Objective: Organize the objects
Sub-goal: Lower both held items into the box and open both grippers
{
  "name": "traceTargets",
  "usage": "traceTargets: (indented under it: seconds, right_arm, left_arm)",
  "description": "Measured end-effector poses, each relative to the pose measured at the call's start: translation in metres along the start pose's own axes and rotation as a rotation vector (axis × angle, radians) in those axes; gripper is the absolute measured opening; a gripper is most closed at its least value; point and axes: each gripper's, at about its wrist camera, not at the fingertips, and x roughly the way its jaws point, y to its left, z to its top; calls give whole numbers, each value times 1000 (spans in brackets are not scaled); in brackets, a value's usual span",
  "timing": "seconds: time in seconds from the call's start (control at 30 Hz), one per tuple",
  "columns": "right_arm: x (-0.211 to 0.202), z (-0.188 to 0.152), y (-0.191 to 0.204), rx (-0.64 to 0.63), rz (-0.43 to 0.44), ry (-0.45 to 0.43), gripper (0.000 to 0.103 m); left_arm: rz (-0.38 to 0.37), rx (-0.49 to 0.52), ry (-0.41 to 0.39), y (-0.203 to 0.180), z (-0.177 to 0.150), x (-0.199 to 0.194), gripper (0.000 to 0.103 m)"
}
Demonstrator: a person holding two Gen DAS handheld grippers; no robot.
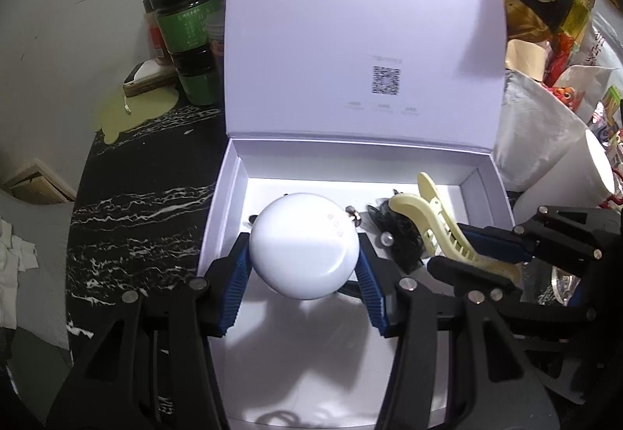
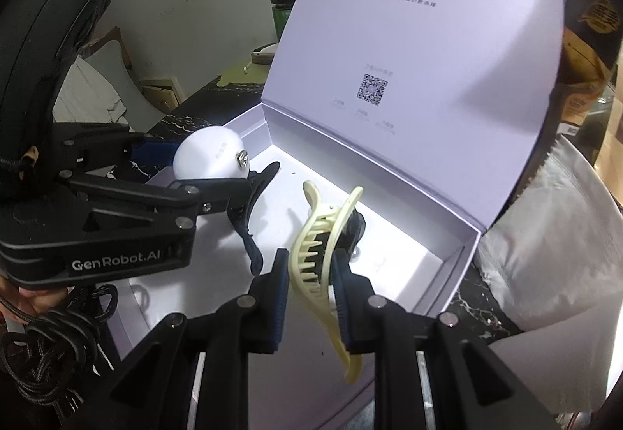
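**Both grippers loaded above the open box**

I take the white box [image 1: 233, 173] as my landmark, lid up at its far side. Off its left wall, on the dark marble counter [image 1: 128, 204], stand green jars [image 1: 190, 40]; I leave them alone.

Over the box's left half, my left gripper [image 1: 303, 266] is clamped on a white round case [image 1: 303, 247], its blue pads pressing the case from both sides. The case hangs above the box floor, with a small metal knob on its far side. A dark hair clip [image 2: 249, 204] lies on the floor just beneath and beyond it.

Over the box's right half, my right gripper [image 2: 311, 293] is closed on a cream claw clip [image 2: 323, 254]. The clip's long axis runs roughly along the fingers, teeth facing left, its far tip pointing toward the lid hinge. Just beyond it, against the right part of the floor, sits a black frilly hair piece [image 1: 401, 239].

My judgement: the right gripper is nearer a drop, since bare floor lies directly under the clip, nearer than the black piece.
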Motion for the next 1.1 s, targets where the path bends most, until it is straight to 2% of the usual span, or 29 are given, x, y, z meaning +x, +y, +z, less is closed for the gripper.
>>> traceTargets:
  seconds: [0.2,0.5,0.8,1.1]
  right_arm:
    - [8,10,-3,8,7,17,21]
    - [25,11,-13,45,2,50,21]
    - [34,7,-21,64,13,61,21]
    - [34,8,-24,82,2,60,26]
  left_arm:
    - [20,7,25,6,9,12,50]
    - [4,11,80,2,13,28,50]
    - [18,6,170,1,15,45,50]
    - [36,-4,178,3,13,46,51]
